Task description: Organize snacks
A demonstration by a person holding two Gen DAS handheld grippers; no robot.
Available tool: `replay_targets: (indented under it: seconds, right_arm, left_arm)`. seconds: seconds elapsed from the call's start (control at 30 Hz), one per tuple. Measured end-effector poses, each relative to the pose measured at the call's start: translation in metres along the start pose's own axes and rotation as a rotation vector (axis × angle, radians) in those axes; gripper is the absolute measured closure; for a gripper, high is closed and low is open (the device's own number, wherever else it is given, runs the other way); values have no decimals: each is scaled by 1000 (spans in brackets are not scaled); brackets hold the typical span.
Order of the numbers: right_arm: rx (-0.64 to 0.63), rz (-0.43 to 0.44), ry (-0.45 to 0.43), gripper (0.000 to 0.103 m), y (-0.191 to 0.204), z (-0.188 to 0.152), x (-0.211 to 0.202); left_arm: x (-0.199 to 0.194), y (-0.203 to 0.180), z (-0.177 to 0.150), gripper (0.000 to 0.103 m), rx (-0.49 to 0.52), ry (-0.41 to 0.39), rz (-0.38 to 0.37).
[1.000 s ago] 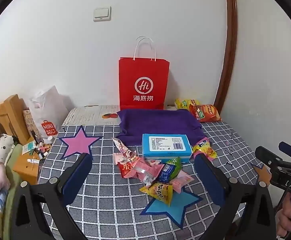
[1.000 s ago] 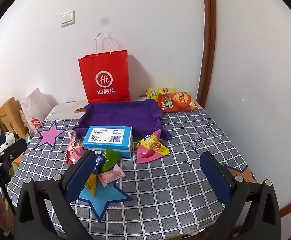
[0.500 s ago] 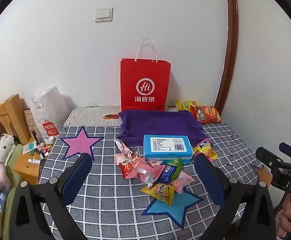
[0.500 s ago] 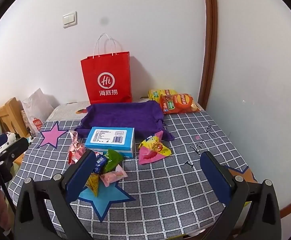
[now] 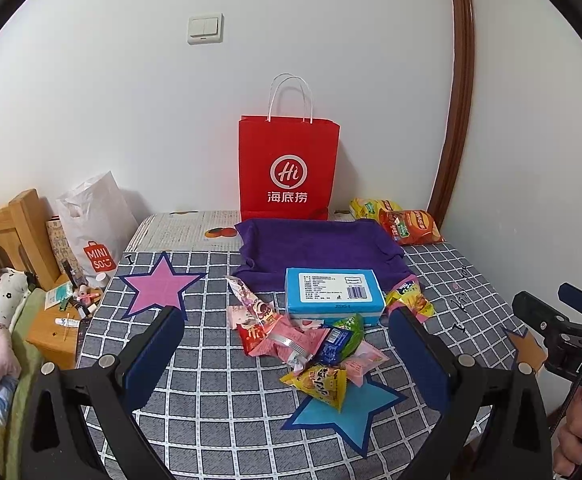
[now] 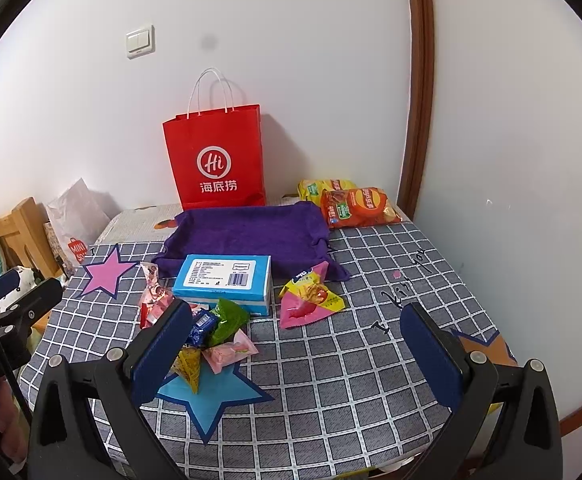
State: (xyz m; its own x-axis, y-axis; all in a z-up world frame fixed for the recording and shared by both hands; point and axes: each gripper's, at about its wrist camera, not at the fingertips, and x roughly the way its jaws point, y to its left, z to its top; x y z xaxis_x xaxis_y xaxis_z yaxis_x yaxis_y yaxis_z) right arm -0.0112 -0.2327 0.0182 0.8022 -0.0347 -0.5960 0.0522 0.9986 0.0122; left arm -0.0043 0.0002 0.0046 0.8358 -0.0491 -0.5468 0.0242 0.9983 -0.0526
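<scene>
Table [image 5: 219, 420] with grey checked cloth, set against a white wall; pink star [image 5: 159, 286] at its left, blue star [image 5: 347, 408] at the near middle

Red paper bag [image 5: 289, 168] upright at the back, against the wall. Purple towel [image 5: 315, 246] spread just in front of it, touching its base

Two chip bags at the back right corner: orange chip bag [image 6: 357, 206] lying partly over yellow chip bag [image 6: 311, 190]

Blue box [image 5: 333, 290] flat, its far edge on the towel's front edge

Snack pile [image 5: 311, 344] loose in front of the box, between the two stars: pink, green and blue packets overlapping; yellow triangular packet [image 5: 323, 384] lies on the blue star's upper points. One pink-and-yellow packet [image 6: 309, 296] apart from the pile, just right of the box

Left gripper [image 5: 287, 354] hangs above the near table, fingers spread wide, holding nothing. Right gripper [image 6: 297, 348] likewise, fingers wide apart and empty, above the near right of the table
</scene>
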Motion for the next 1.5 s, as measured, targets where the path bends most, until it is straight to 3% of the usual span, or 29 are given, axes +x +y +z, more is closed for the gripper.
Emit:
replay_targets:
  seconds: [1.5]
  right_arm:
    - [11,13,-4,0,-1,-1,-2]
  left_arm:
    - [0,0,-2,0,10,-6,5]
